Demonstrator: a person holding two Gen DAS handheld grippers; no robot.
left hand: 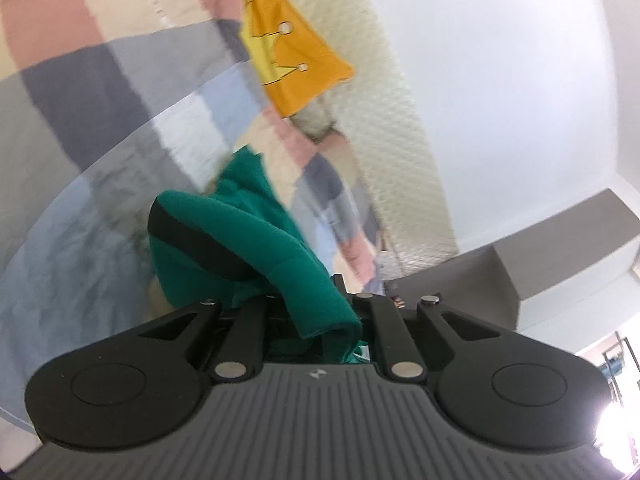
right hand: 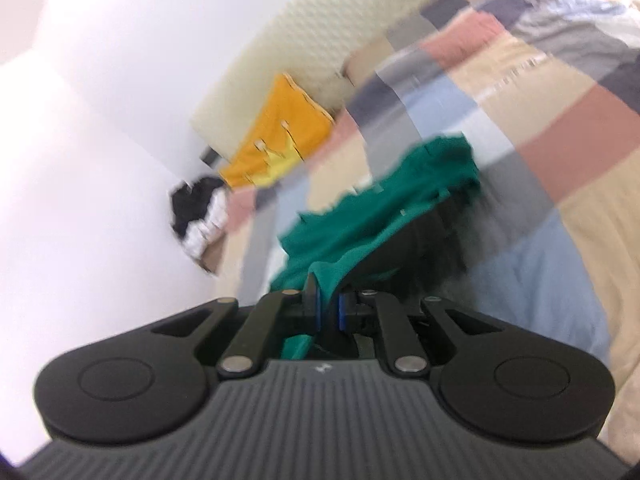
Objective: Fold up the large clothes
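A green garment (left hand: 248,240) with a black band hangs lifted above the checked bedspread (left hand: 88,92). In the left wrist view my left gripper (left hand: 308,300) is shut on a fold of this green cloth, which drapes over the fingers and hides them. In the right wrist view the same green garment (right hand: 384,200) stretches away from my right gripper (right hand: 328,304), whose blue-padded fingers (right hand: 316,308) are shut on its edge. The cloth's dark inner side shows beneath the held edge.
A yellow cushion (left hand: 288,52) with a crown print leans against the pale quilted headboard (left hand: 400,120); the cushion (right hand: 280,140) also shows in the right view. A black and white cloth bundle (right hand: 200,216) lies by the white wall. A grey ledge (left hand: 560,248) stands at right.
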